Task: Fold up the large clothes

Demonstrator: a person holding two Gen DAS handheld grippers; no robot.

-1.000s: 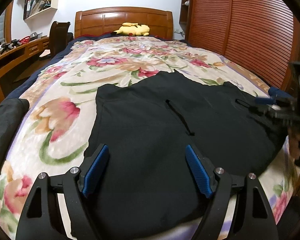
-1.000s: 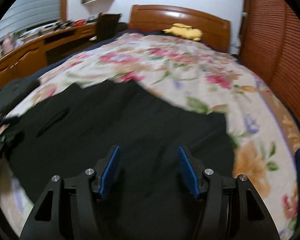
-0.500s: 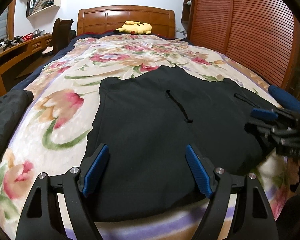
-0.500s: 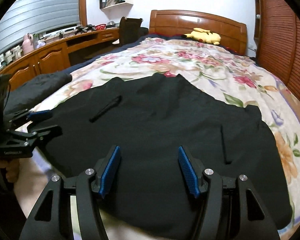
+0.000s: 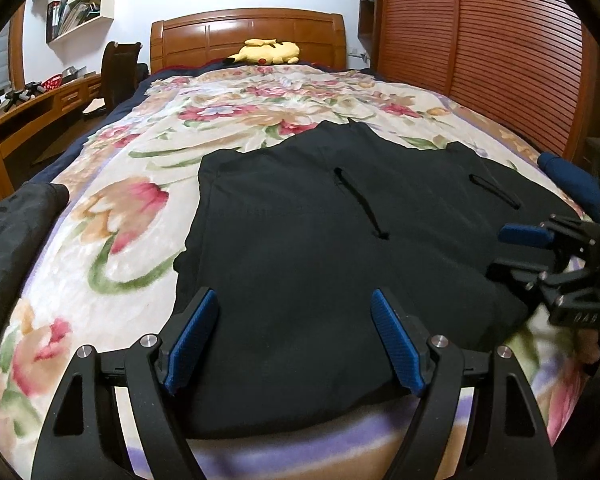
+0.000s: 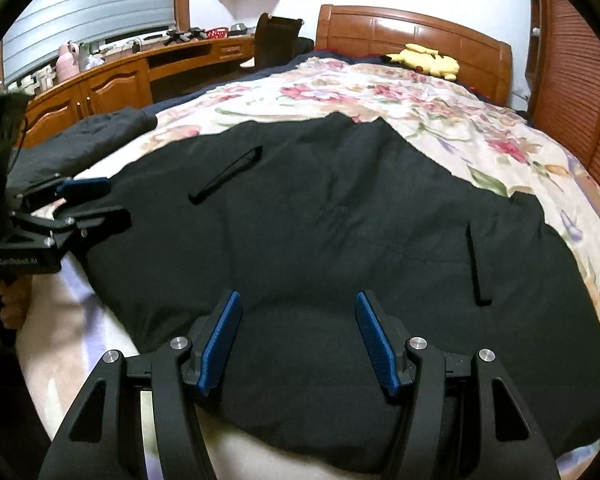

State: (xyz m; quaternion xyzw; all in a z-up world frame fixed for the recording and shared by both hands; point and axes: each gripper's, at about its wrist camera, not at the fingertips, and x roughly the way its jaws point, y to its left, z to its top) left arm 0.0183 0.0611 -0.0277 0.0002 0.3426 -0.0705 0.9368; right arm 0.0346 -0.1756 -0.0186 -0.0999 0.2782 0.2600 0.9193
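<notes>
A large black garment (image 5: pixel 340 240) with two slit pockets lies spread flat across the foot of a bed with a floral blanket (image 5: pixel 112 216); it also fills the right wrist view (image 6: pixel 340 240). My left gripper (image 5: pixel 292 340) is open and empty, just above the garment's near edge. My right gripper (image 6: pixel 298 340) is open and empty over the near edge further right. Each gripper shows in the other's view, the right one (image 5: pixel 516 252) at the garment's right edge, the left one (image 6: pixel 96 202) at its left edge.
A second dark garment (image 5: pixel 12 232) lies at the bed's left edge. A blue item (image 5: pixel 568 180) sits at the right edge. A yellow plush toy (image 5: pixel 266 52) rests by the wooden headboard. A desk and chair (image 6: pixel 140 68) stand left; slatted wardrobe doors (image 5: pixel 480 48) stand right.
Both grippers have drawn back toward the foot of the bed and steadied; more of the garment's near edge shows. The jaws stay open. The garment has not moved.
</notes>
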